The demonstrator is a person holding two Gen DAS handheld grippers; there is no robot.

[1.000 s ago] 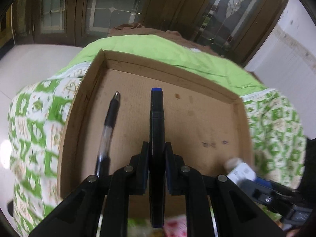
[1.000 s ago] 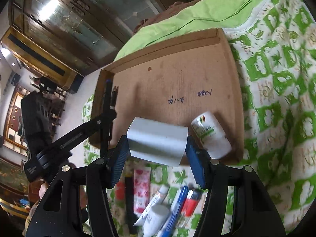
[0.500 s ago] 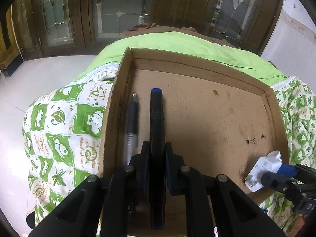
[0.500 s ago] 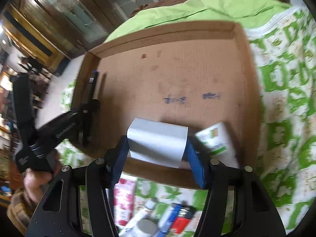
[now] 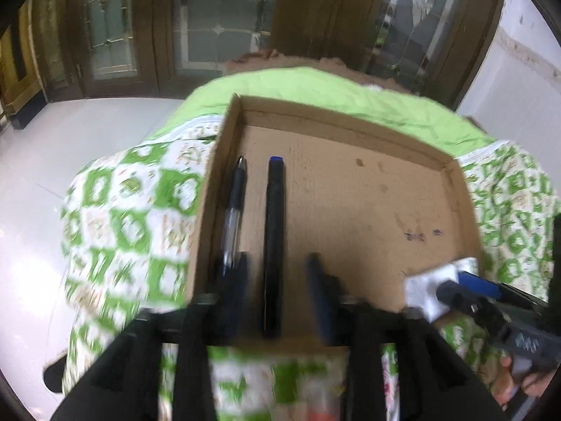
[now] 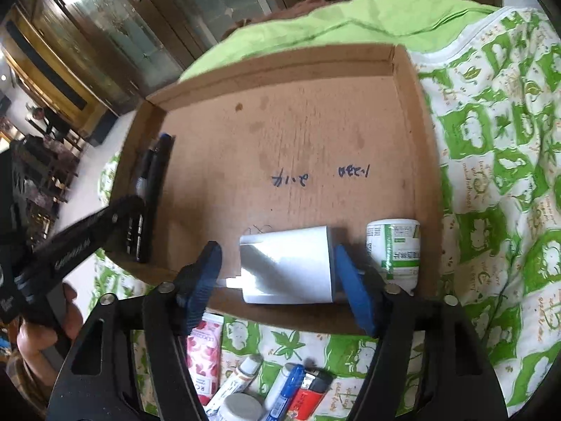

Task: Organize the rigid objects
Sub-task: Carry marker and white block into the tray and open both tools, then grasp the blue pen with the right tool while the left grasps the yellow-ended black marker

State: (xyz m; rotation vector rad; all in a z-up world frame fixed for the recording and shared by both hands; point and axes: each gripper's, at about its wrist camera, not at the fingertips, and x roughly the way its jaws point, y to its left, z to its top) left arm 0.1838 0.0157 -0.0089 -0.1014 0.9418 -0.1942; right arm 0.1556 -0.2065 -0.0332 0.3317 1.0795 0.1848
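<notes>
A shallow cardboard tray (image 5: 350, 122) (image 6: 280, 63) lies on a green patterned cloth. A black marker with a blue end (image 5: 274, 242) lies in it beside a clear black pen (image 5: 233, 210), near the left wall. My left gripper (image 5: 277, 294) is open, its fingers either side of the marker's near end. In the right wrist view a white charger block (image 6: 291, 266) rests in the tray's near edge next to a white and green bottle (image 6: 394, 249). My right gripper (image 6: 277, 280) is open around the block, and the right blue pad looks close to it.
Loose items lie on the cloth in front of the tray: a pink tube (image 6: 203, 361), a white tube (image 6: 235, 382), a round white cap (image 6: 242, 407), a blue pen (image 6: 285, 386) and a red lighter (image 6: 310, 393). Dark wooden glass doors (image 5: 210, 17) stand behind.
Both grippers have opened. The left one let go of the marker, which now lies in the tray beside the pen. The right one released the white block beside the bottle.
</notes>
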